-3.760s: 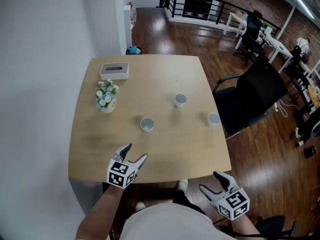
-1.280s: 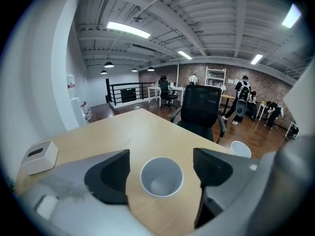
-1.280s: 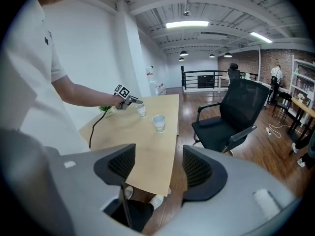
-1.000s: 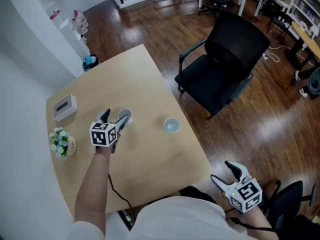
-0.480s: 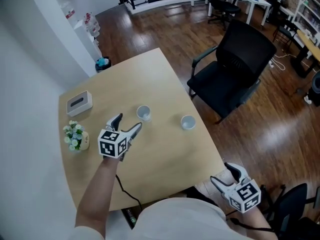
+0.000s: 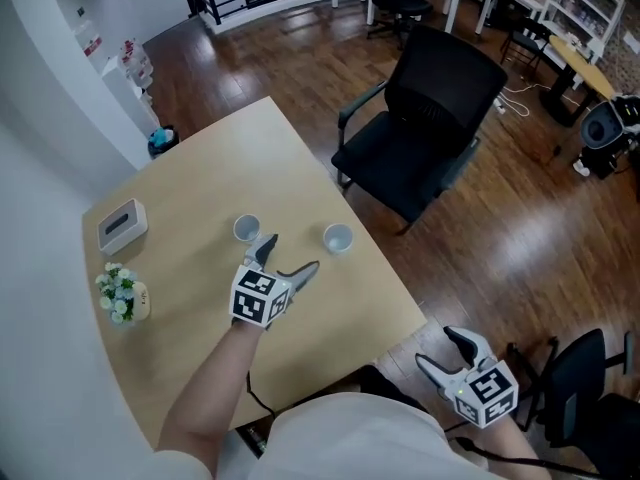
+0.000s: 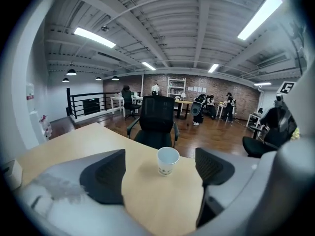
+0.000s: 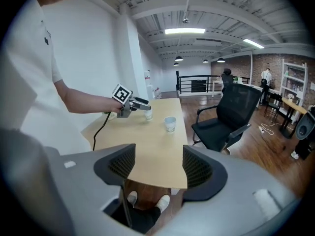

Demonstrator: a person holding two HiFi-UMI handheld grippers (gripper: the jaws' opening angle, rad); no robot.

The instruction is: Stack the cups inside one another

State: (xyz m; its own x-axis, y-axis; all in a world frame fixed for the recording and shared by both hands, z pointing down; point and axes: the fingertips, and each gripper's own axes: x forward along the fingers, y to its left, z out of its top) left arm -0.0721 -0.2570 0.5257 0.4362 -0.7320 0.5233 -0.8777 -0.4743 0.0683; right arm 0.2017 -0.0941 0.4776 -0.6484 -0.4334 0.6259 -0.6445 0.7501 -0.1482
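Observation:
Two white paper cups stand on the light wooden table (image 6: 200, 168). One cup (image 6: 246, 229) is to the left of my left gripper (image 6: 290, 254); the other cup (image 6: 338, 238) is just right of it, near the table's right edge. The left gripper's jaws are opening, with nothing between them. In the left gripper view the right cup (image 7: 168, 160) stands upright a short way ahead of the left gripper (image 7: 160, 173). My right gripper (image 6: 455, 353) hangs open and empty off the table's near corner. From the right gripper (image 8: 157, 168) I see the cup (image 8: 170, 123) ahead.
A tissue box (image 6: 122, 225) and a small pot of flowers (image 6: 120, 296) sit at the table's left side. A black office chair (image 6: 420, 138) stands close to the right edge. Wooden floor lies beyond the table.
My left gripper has drawn back from the left cup, swung right toward the other cup, and its jaws stand wider. The right gripper has barely shifted.

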